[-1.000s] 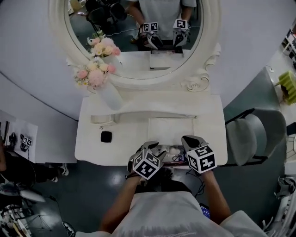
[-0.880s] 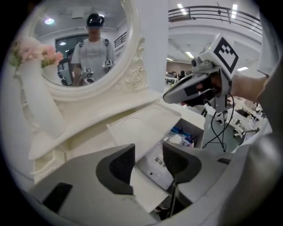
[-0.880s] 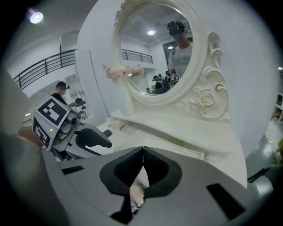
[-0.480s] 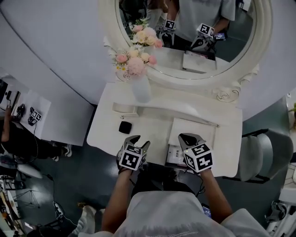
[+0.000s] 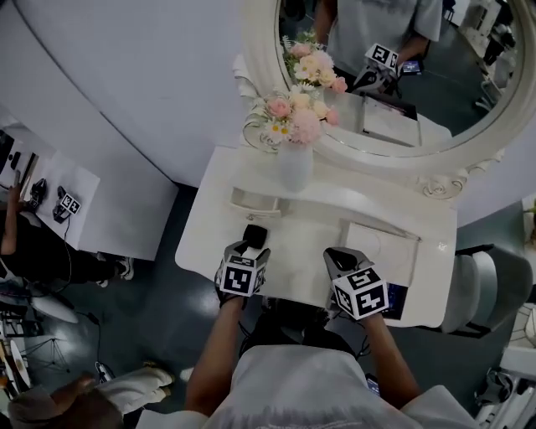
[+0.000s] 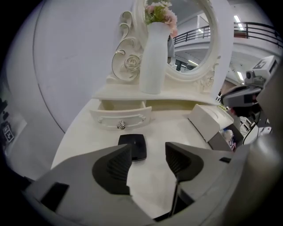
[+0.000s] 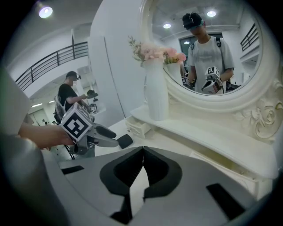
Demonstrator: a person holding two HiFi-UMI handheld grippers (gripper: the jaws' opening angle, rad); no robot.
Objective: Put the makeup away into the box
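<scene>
On glossy white table, flat black compact

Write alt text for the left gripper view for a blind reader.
The left gripper has just been opening its jaws, which stand apart and empty, facing a black compact on a white dressing table. Behind it are a small drawer, a white vase of pink flowers and an oval mirror; an open white box sits at right.

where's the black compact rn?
Black square compact: head view, left side of the white dressing table, just in front of the small drawer, near the white flower vase.
</scene>
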